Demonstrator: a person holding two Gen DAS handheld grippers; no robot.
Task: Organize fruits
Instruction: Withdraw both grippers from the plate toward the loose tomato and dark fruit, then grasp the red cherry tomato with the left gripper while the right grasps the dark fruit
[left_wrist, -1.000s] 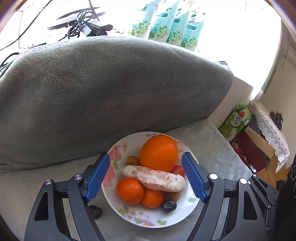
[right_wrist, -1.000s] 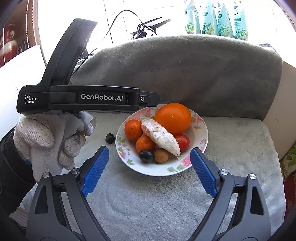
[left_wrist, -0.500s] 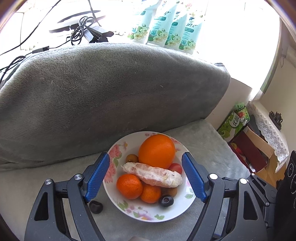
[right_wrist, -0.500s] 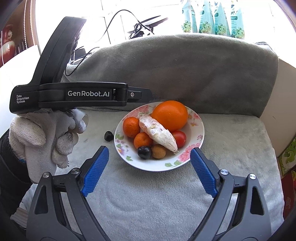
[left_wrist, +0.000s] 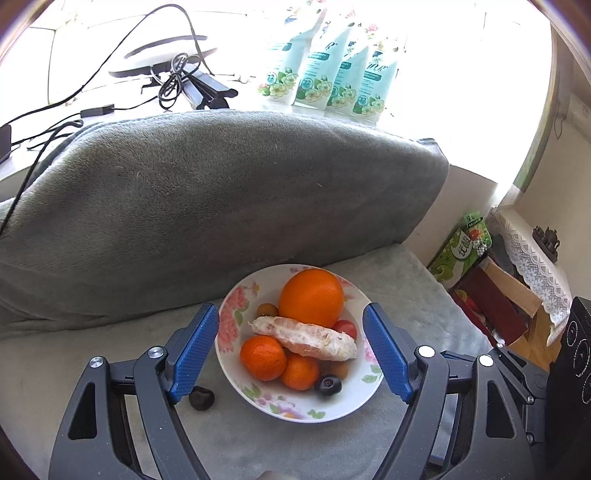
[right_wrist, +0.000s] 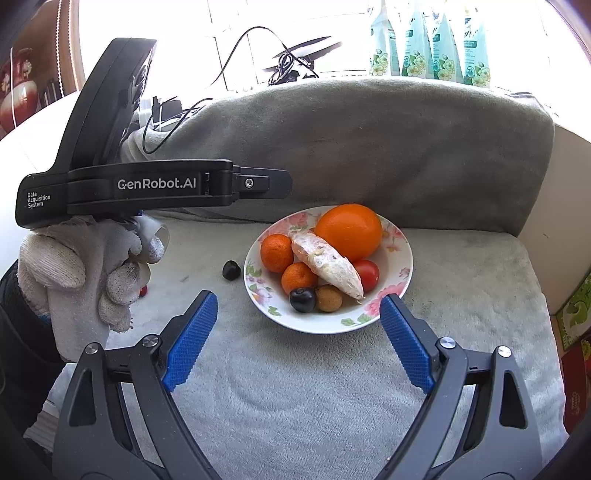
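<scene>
A floral white bowl (left_wrist: 236, 314) (right_wrist: 399, 254) sits on the grey blanket. It holds a big orange (left_wrist: 311, 297) (right_wrist: 349, 230), two mandarins (left_wrist: 263, 357) (right_wrist: 276, 252), a peeled citrus segment (left_wrist: 306, 338) (right_wrist: 327, 263), a red tomato (right_wrist: 367, 275), a brown longan (right_wrist: 328, 298) and a dark fruit (left_wrist: 328, 385) (right_wrist: 303, 299). A dark fruit (left_wrist: 201, 398) (right_wrist: 231, 270) lies on the blanket left of the bowl. My left gripper (left_wrist: 291, 349) is open above the bowl. My right gripper (right_wrist: 299, 328) is open in front of it.
A grey cushioned backrest (left_wrist: 207, 192) rises behind the bowl. Several pale pouches (left_wrist: 332, 77) and cables (left_wrist: 177, 74) sit on the sill behind. Boxes (left_wrist: 461, 251) stand past the seat's right edge. The gloved hand (right_wrist: 81, 273) holds the left gripper's body.
Both grippers have drawn back a little from the bowl, which now looks smaller and farther. Both stay open. The fruits have not moved.
</scene>
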